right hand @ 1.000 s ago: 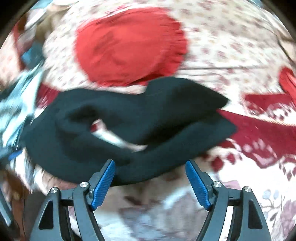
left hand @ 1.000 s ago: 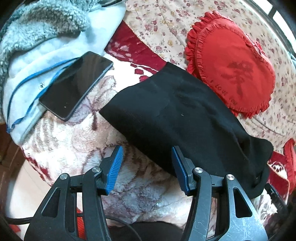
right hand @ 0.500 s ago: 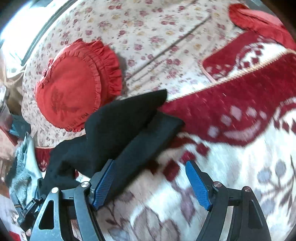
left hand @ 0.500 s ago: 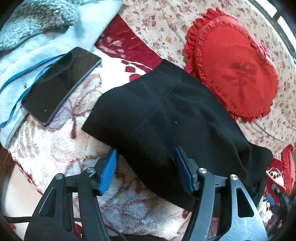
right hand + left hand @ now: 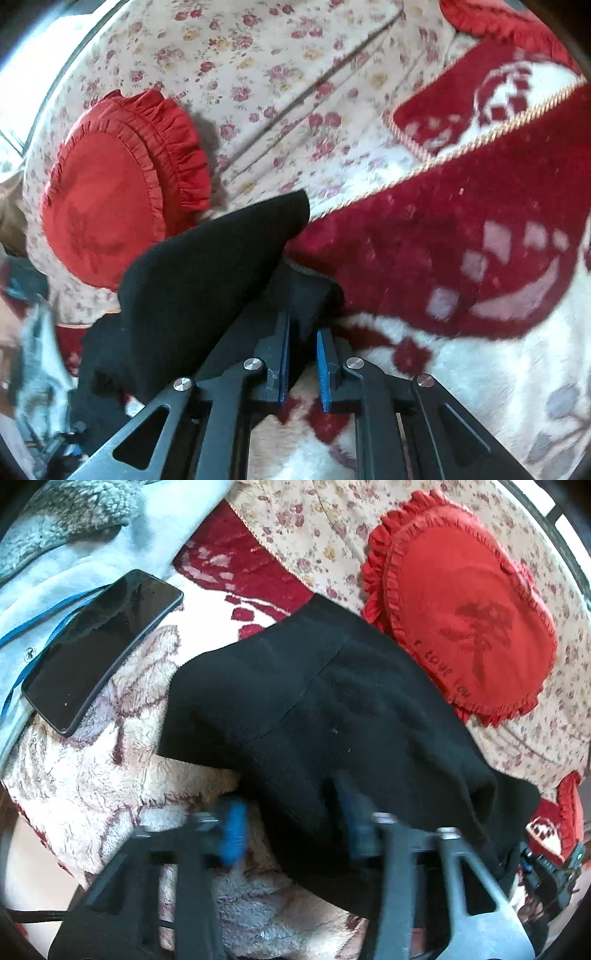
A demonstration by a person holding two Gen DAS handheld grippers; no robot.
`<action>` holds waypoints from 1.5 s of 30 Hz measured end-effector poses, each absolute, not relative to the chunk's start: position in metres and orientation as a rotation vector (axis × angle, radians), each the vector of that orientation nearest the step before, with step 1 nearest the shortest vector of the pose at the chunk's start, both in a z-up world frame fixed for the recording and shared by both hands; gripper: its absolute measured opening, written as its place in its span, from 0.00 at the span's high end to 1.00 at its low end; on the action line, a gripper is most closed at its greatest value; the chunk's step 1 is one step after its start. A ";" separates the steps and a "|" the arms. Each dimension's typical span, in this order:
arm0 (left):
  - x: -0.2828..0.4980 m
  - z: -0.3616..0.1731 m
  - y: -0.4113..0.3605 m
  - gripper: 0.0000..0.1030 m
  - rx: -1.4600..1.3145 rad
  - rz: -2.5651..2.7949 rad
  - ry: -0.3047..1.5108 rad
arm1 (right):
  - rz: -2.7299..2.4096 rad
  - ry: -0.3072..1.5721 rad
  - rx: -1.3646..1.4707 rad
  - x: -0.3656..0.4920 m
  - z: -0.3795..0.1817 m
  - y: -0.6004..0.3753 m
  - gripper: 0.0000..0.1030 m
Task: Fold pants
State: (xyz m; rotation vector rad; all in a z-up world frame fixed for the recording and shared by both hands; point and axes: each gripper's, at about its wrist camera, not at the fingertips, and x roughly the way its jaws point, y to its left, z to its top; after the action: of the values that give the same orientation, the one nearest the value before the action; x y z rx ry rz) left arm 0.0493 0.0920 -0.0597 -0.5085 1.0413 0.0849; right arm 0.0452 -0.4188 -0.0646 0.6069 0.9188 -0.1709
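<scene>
1. Here, the black pants [image 5: 332,716] are seen lying on a plush blanket [image 5: 92,775] with a cream and dark red flower pattern; one edge of the cloth is spread flat and the rest is bunched toward the lower right of the left wrist view.
2. The left gripper [image 5: 291,830] is blurred in its own view. Its jaws have just been closing, and the near hem of the pants is placed between the blue pads. Whether the pads already press on the cloth cannot be told, because of the blur.
3. The right gripper [image 5: 301,354] is shown sharply. Its jaws have just been closing too, and they are now clenched on a folded corner of the pants [image 5: 207,273], with only a narrow slit left between the blue pads [image 5: 284,354].
4. A red heart-shaped cushion [image 5: 465,627] with a frilled edge is found just behind the pants, on a cream sheet with small flowers [image 5: 303,528]. The black cloth is touching or overlapping its frill; which of the two cannot be decided.
5. A dark phone [image 5: 99,650] is laid to the left of the pants, apart from them, partly on a pale blue garment [image 5: 55,576] with a thin blue cord.
6. A grey fleecy fabric [image 5: 62,513] is seen at the top left corner, beyond the phone.
</scene>
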 end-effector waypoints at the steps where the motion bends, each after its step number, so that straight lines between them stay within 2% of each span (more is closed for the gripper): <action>1: 0.049 -0.057 0.092 0.79 -0.506 0.081 1.040 | -0.164 0.911 0.595 0.043 -0.062 -0.416 0.94; 4: 0.040 -0.048 0.093 0.86 -0.483 0.073 1.023 | -0.135 0.875 0.563 0.025 -0.046 -0.412 0.95; 13: -0.003 -0.019 0.104 0.95 -0.476 0.060 0.948 | -0.094 0.816 0.530 -0.048 -0.002 -0.435 0.96; 16: -0.008 -0.029 0.106 0.95 -0.460 0.065 0.983 | -0.106 0.838 0.515 -0.064 -0.006 -0.437 0.96; 21: -0.014 -0.047 0.116 0.94 -0.504 0.069 1.026 | -0.155 0.988 0.477 -0.069 -0.050 -0.435 0.96; 23: -0.015 -0.051 0.122 0.88 -0.536 0.067 1.036 | -0.148 1.020 0.469 -0.071 -0.062 -0.433 0.96; 25: -0.014 -0.053 0.125 0.66 -0.559 0.078 1.034 | -0.140 1.017 0.486 -0.073 -0.063 -0.436 0.96; 27: -0.013 -0.054 0.130 0.54 -0.616 0.083 1.020 | -0.131 1.011 0.528 -0.074 -0.061 -0.441 0.96; 29: -0.011 -0.055 0.135 0.50 -0.672 0.092 1.001 | -0.120 0.989 0.570 -0.075 -0.061 -0.445 0.92; 30: -0.007 -0.056 0.135 0.48 -0.675 0.098 0.998 | -0.115 0.977 0.587 -0.075 -0.061 -0.446 0.85; 31: -0.002 -0.056 0.134 0.48 -0.671 0.103 0.998 | -0.110 0.968 0.609 -0.076 -0.061 -0.446 0.71; 33: 0.006 -0.057 0.131 0.48 -0.669 0.105 1.001 | -0.088 0.967 0.661 -0.076 -0.066 -0.443 0.58; 38: 0.028 -0.062 0.125 0.48 -0.699 0.109 1.013 | -0.114 0.970 0.625 -0.065 -0.070 -0.428 0.58; 39: 0.031 -0.063 0.123 0.49 -0.695 0.117 1.025 | -0.115 0.963 0.604 -0.063 -0.068 -0.425 0.61; 40: 0.032 -0.064 0.122 0.65 -0.689 0.119 1.032 | -0.116 0.960 0.577 -0.060 -0.067 -0.423 0.67; 41: 0.033 -0.064 0.119 0.77 -0.678 0.111 1.040 | -0.127 0.952 0.546 -0.059 -0.065 -0.422 0.73; 42: 0.033 -0.062 0.115 0.83 -0.657 0.095 1.043 | -0.131 0.941 0.535 -0.060 -0.063 -0.423 0.88; 43: 0.030 -0.058 0.112 0.88 -0.629 0.094 1.028 | -0.116 0.920 0.539 -0.062 -0.060 -0.425 0.96; 45: 0.024 -0.050 0.107 0.91 -0.583 0.086 1.013 | -0.099 0.907 0.548 -0.065 -0.056 -0.428 0.96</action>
State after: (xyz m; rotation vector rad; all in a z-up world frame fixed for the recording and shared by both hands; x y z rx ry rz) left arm 0.0242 0.1068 -0.0499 -0.5832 1.0126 0.0857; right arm -0.0648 -0.4278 -0.0557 0.5479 0.9075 -0.0990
